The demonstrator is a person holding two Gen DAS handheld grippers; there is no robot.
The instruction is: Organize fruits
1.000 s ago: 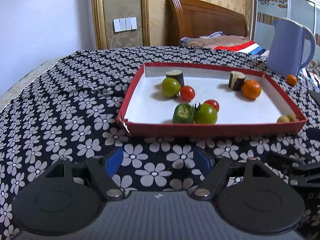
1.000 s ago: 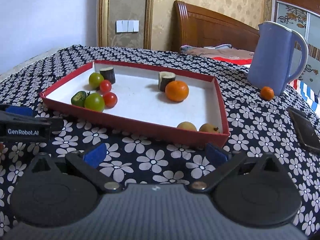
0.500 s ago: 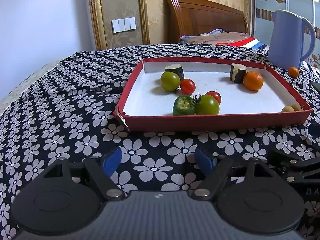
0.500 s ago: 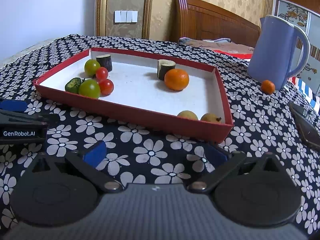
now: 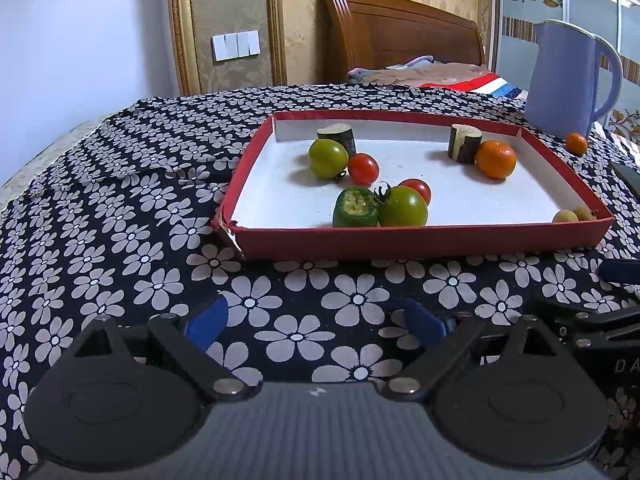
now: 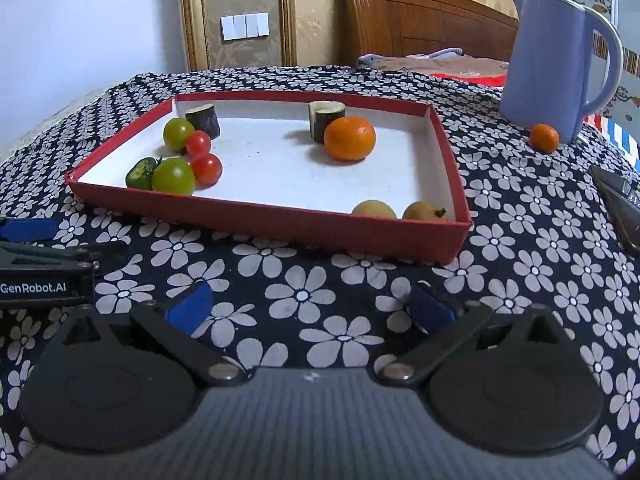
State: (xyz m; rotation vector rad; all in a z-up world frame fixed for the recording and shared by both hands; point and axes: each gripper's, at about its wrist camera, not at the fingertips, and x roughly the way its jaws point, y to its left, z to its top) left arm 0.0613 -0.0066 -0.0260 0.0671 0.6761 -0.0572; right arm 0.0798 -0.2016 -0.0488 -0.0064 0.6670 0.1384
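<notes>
A red tray with a white floor sits on the flowered cloth. It holds two green tomatoes, two red cherry tomatoes, a green pepper piece, two dark cut chunks, an orange and two small yellow fruits. A small orange lies outside by the jug. My left gripper and right gripper are open and empty, low over the cloth, short of the tray.
A blue jug stands at the back right. A dark phone lies on the cloth at the right. A wooden headboard and the wall stand behind the table. The left gripper shows at the left edge of the right wrist view.
Both grippers have drawn back a little and dropped lower, so the tray looks slightly farther. Nothing in the tray has moved.
</notes>
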